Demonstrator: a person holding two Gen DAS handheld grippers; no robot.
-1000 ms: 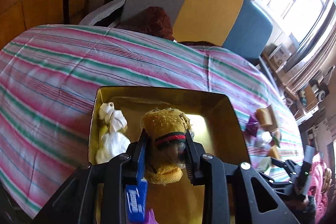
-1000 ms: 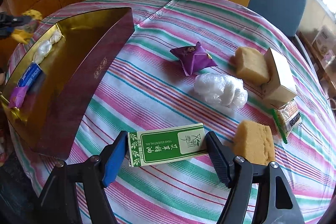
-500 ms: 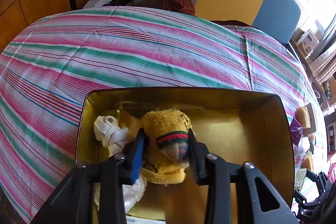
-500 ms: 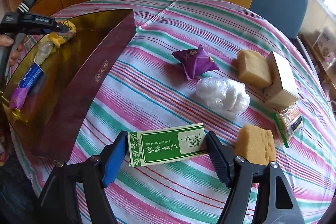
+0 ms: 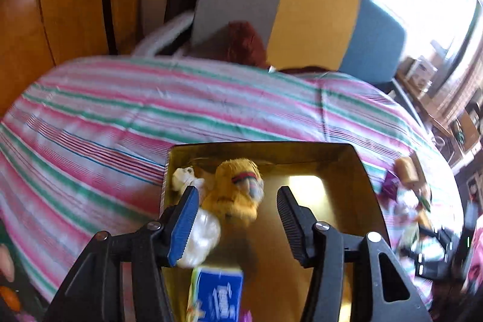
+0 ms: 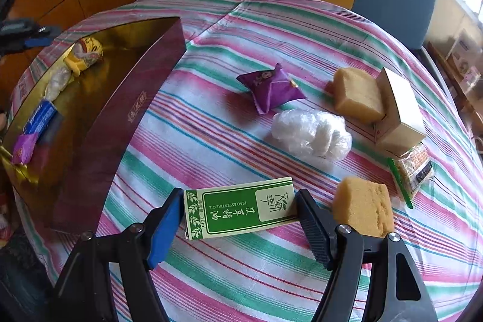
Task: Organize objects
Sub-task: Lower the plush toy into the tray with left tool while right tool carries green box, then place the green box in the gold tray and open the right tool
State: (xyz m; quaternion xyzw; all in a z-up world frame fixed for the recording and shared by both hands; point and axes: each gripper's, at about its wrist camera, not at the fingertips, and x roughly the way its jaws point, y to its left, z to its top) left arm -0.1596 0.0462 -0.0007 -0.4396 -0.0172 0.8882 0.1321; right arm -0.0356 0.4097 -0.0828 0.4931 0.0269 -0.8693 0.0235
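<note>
Broadly, a counter [image 6: 241, 29] draped in a pink, green and white striped cloth is seen, and near its left edge a large box [image 6: 120, 122] with dark red outer walls and a gold lining is set. Inside the box, along its left wall, a yellow plush toy [image 5: 238, 195] is laid by the far corner, with a white knotted bag [image 5: 199, 231] beside it, then a blue packet [image 5: 220, 294] and a small purple wrapped sweet [image 6: 24, 148] toward the near end.

On the open cloth toward the right edge, a cream carton [image 6: 398, 113], two yellow sponge blocks [image 6: 356, 94] [image 6: 363, 208], a crumpled clear plastic wad [image 6: 311, 133], a purple snack pouch [image 6: 271, 86] and a green-edged snack packet [image 6: 413, 168] are scattered.

The left gripper [image 5: 238, 216] is held over the box; its fingers are opening, and the plush toy lies between them untouched by either pad. The right gripper [image 6: 238, 216] is held wide at the near edge, a green essential-oil box [image 6: 238, 210] being pressed between its fingers end to end.
</note>
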